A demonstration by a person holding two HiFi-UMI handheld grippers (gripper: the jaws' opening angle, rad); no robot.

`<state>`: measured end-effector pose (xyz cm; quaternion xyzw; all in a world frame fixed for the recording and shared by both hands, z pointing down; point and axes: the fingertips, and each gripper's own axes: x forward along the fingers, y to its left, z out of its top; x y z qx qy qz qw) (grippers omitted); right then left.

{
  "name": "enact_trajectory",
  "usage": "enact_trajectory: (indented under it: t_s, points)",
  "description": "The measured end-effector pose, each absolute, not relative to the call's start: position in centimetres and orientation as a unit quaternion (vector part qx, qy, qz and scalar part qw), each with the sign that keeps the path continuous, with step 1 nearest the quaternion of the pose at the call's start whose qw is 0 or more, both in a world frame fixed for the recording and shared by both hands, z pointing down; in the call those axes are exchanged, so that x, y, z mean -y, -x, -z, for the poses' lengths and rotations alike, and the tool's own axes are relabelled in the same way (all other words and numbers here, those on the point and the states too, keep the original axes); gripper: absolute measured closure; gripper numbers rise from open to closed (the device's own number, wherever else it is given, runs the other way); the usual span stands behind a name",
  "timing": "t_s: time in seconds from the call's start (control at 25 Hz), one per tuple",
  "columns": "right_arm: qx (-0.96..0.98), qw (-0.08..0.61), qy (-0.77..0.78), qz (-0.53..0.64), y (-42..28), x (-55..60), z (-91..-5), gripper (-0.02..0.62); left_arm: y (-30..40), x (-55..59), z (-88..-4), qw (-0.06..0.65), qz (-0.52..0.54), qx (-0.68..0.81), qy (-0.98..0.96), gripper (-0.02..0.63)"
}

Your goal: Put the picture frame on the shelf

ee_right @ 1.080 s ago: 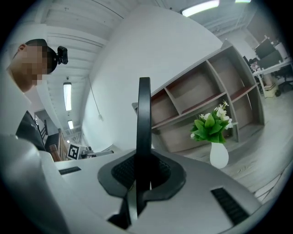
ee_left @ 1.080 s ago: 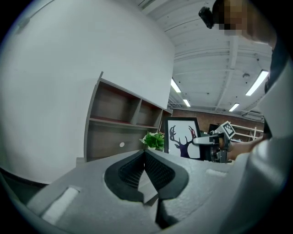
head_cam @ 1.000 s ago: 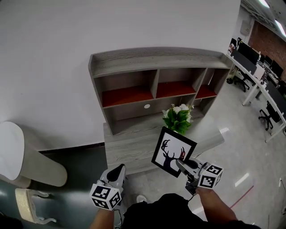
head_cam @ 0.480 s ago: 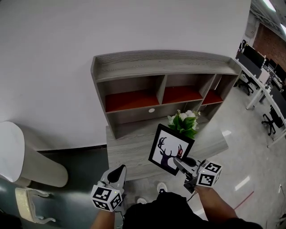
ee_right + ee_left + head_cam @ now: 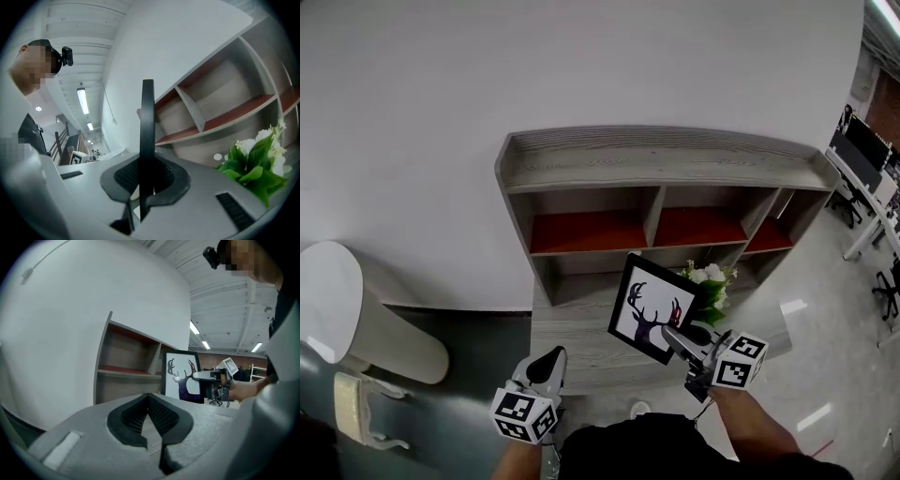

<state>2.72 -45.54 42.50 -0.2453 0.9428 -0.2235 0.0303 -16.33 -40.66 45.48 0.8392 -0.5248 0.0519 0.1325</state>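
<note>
The person stands in front of a grey wooden shelf (image 5: 656, 161) that is against a white wall, and holds one gripper in each hand. The right gripper (image 5: 671, 335) has its two jaws clamped on the lower edge of the picture frame (image 5: 653, 308); in the right gripper view the black edge of the frame (image 5: 147, 117) goes up straight from between the dark pads, which press on it from both sides. The frame is black with a white picture of a dark deer head. It is in the air, tilted, in front of the shelf and above the grey desk top (image 5: 577, 333), so it is not yet on the shelf. In the head view it partly covers a bunch of white flowers with green leaves (image 5: 712, 286), which stands on the desk top just beside it. The shelf has open compartments with red floors, and nothing is seen inside them. The left gripper (image 5: 549, 354) is lower and to the left, well apart from the frame. In the left gripper view its jaws are together at the tips and nothing is between them.
</note>
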Motion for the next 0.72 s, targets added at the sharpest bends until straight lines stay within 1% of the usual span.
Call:
enact_trajectory:
  t_s: [0.12,0.36,0.56,0.72]
  points:
    - [-0.946,0.030,0.228,0.228,-3.6,47.7,-42.4,0.557,15.9,42.1,-45.3,0.122,-0.061,0.543,-0.828,0.597]
    - [-0.955,0.017,0.196,0.220,-4.0,51.0,-42.4,0.557,16.4,43.7,-45.4,0.130,-0.056,0.597,-0.789,0.597]
    - [-0.961,0.008,0.186,0.207,-2.1,53.6,-41.6,0.557,14.4,43.5,-46.7,0.138,-0.074,0.582,-0.798,0.597]
    - [-0.964,0.009,0.189,0.190,0.3,55.8,-40.0,0.557,16.1,43.8,-47.3,0.152,-0.077,0.583,-0.794,0.597]
